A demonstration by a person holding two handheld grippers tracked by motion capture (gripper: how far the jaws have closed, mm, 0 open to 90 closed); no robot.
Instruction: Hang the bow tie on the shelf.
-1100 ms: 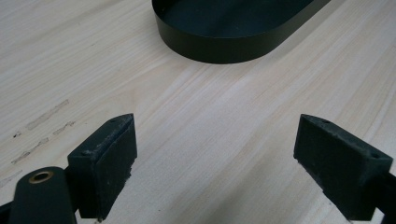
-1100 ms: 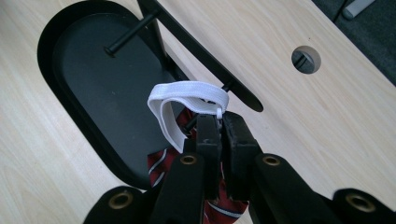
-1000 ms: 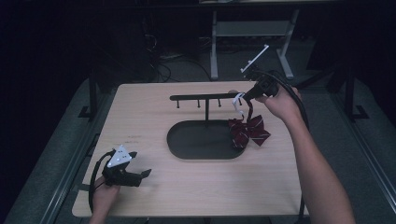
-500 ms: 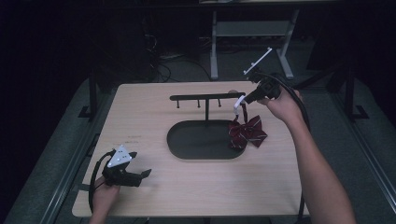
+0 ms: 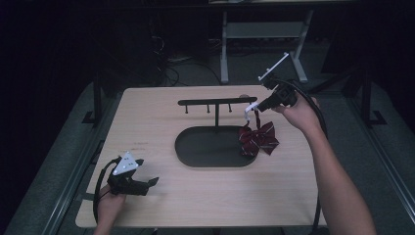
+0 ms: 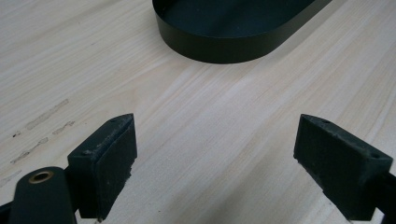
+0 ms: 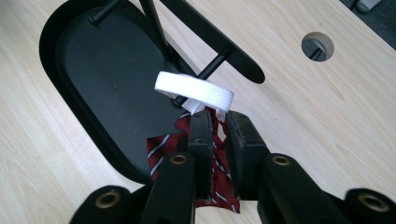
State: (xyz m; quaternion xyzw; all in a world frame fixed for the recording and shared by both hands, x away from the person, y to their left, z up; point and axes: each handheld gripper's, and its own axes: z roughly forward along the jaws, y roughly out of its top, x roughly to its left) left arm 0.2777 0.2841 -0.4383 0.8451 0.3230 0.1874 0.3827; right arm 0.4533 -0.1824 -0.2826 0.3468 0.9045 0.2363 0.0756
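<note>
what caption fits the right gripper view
Right tool loops a bow's white band over a rack peg above the tray.

On the pale wooden table (image 5: 161, 117) stands a black oval tray (image 5: 208, 147) with an upright post carrying a crossbar with hooks (image 5: 217, 102). The right gripper (image 5: 256, 106), held in the right hand (image 5: 299, 111), sits at the bar's right end with its jaws having just opened a little, and a dark red striped bow (image 5: 258, 139) with a white band (image 5: 249, 108) hangs beneath it over the tray's right end. The left gripper (image 5: 147, 178), with its grey 3-cornered plate, rests low near the table's front left corner, well apart from the tray.
</note>
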